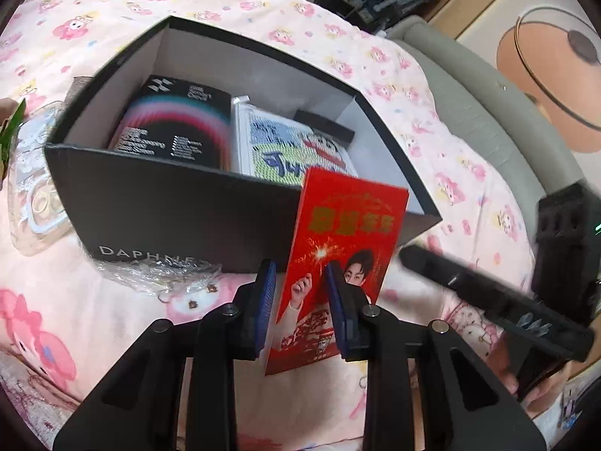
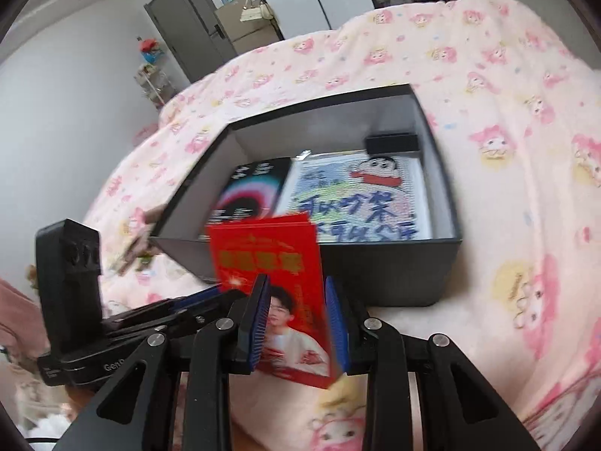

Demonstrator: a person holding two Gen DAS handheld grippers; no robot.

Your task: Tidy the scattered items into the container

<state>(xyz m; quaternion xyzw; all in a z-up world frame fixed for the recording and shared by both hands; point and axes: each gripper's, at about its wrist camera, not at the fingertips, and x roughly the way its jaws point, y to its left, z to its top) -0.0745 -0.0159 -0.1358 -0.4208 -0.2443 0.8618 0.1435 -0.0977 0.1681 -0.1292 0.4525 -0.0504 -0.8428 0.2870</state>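
- Landmark: black box (image 1: 169,203), open top, sitting on the pink bedspread (image 1: 432,112).
- Task item in hand: red packet (image 1: 349,225). It is off the bedspread, just in front of the box's near wall, and its top edge overlaps the near rim in both views.
- Packet long axis: roughly upright, top leaning toward the box. Printed face is toward both cameras.
- Left gripper (image 1: 299,267): closed on the packet's lower half. I see a sliver of gap at one pad tip, but the pads meet the packet lower down, so I read it as gripped.
- Right gripper (image 2: 296,282): also clamped on the lower half, packet between its blue pads.
- Neither hand is clearly nearer the box. Both sit on its near side with the opening straight ahead and below the packet's top.
- Already in the box: black booklet (image 1: 176,120) on the left, bead picture (image 1: 293,143) beside it on the right, small black case (image 2: 392,142) against the far wall.
- Still outside: clear phone case (image 1: 37,195) left of the box, and crinkled plastic wrap (image 1: 150,274) touching its near-left corner.
- My call: the key relation is packet bottom versus near rim. The bottom hangs below rim level on the outside, so I need lift and forward travel before any release.
- Two grips on one thin packet could bend it if the hands diverge. I'd let one go first.
- Likely landing spot: flat on top of the bead picture.
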